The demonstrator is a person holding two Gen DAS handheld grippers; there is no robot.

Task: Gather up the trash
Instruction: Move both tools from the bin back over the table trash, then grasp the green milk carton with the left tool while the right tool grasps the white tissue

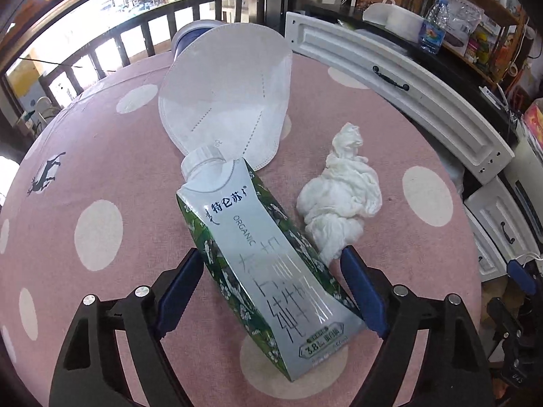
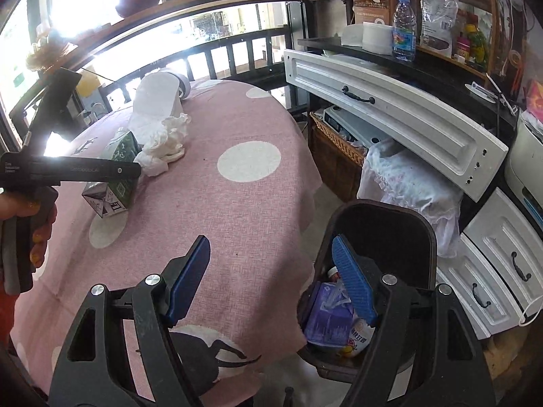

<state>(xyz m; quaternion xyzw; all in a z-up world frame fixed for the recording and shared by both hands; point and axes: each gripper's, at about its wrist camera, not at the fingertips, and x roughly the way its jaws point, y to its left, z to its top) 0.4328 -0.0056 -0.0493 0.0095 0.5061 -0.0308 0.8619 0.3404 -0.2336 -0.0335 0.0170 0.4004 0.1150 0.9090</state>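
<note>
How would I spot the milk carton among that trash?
Look at the pink, white-dotted tablecloth. Three pieces of trash lie together there. The carton lies on its side beside a crumpled tissue and a face mask; it alone is boxy, green and silver, with a white cap.

Bench cloth (image 1: 142,156): pink, large white dots, dark deer motif.
Milk carton (image 1: 268,264): silver-white face, green flowered sides, white cap.
Face mask (image 1: 227,98): white.
Crumpled tissue (image 1: 342,200): white.
Bin (image 2: 383,224): black.
Gripper pads (image 2: 353,281): blue, on black frames.
</note>
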